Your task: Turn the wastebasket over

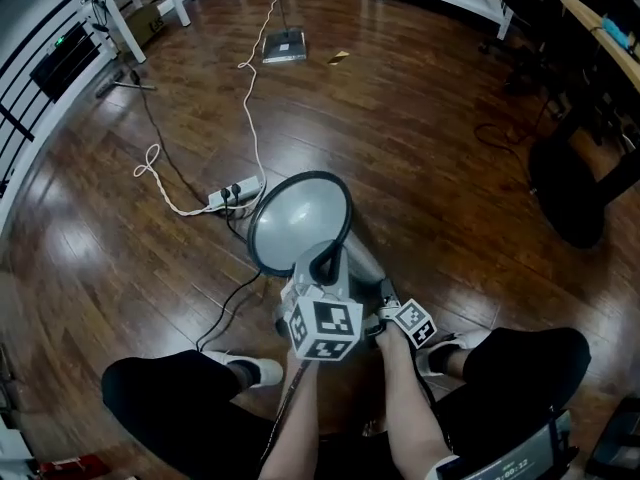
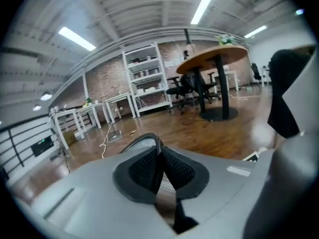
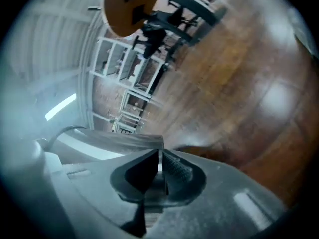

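A grey wastebasket [image 1: 352,251] lies tipped on its side above the wooden floor, its dark-rimmed round mouth [image 1: 298,221] facing away from me. My left gripper [image 1: 325,261] is shut on the near edge of that mouth. In the left gripper view the dark rim [image 2: 142,139] curves into the closed left gripper [image 2: 159,156]. My right gripper [image 1: 386,291] sits at the basket's other end, by its base. In the right gripper view the right gripper [image 3: 160,166] is shut on a thin grey edge of the basket wall [image 3: 124,139].
A white power strip [image 1: 235,193] with white and dark cables lies on the floor just left of the basket. My knees and white shoes [image 1: 262,370] flank the grippers. A flat grey device [image 1: 284,46] lies far ahead. A dark round table base [image 1: 580,193] stands at right.
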Demonstrator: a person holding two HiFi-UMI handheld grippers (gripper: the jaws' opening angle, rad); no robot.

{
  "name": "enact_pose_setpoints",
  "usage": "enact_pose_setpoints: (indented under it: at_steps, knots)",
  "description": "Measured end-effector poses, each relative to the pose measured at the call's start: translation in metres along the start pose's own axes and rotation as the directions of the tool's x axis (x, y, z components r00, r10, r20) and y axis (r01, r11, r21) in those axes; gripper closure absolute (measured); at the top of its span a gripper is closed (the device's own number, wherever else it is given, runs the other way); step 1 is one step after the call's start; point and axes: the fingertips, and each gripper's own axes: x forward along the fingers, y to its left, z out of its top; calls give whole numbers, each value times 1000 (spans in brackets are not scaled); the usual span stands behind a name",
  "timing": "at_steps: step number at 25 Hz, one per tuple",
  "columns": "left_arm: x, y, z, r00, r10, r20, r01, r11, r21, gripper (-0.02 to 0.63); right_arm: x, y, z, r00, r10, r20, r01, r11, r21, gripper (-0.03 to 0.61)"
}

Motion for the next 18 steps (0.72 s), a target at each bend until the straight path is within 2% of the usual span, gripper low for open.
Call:
enact_pose_setpoints:
  at_steps: [1,3,5,7,9,11,14,16,18]
  knots:
    - [4,-21,0,999,-34,-7,34,996,78,568,-3,-13,-4,1000,-19,-3,19,999,32,568]
    - [9,-63,-11,994,-98,-46,105,972,210,566,-7,-31,-3,998,-69,-16,69,998,2,568]
    - [15,-100,-36,987,-138,-83,155,953,259,565,-16,-42,10,994,-107,7,107,994,-32,568]
    - [17,-111,-51,990,-141,-28,144,964,224,555,-27,-48,29,990,-127,56,129,991,-30,568]
    - [19,-105,-52,986,-167,1,163,962,220,555,-32,-46,45,988,-122,95,125,992,-28,568]
    - [20,-103,-50,983,-186,-3,182,958,222,555,-33,-33,56,990,-90,109,97,993,-61,568]
    - [20,-105,-50,982,-190,-4,187,964,190,555,-28,6,61,996,4,85,11,984,-175,568]
    - [20,-102,-50,979,-205,-5,204,969,142,555,-26,39,62,996,72,50,-54,955,-293,566]
    - [13,-93,-47,979,-203,15,203,979,19,549,-32,76,65,991,132,26,-109,899,-425,566]
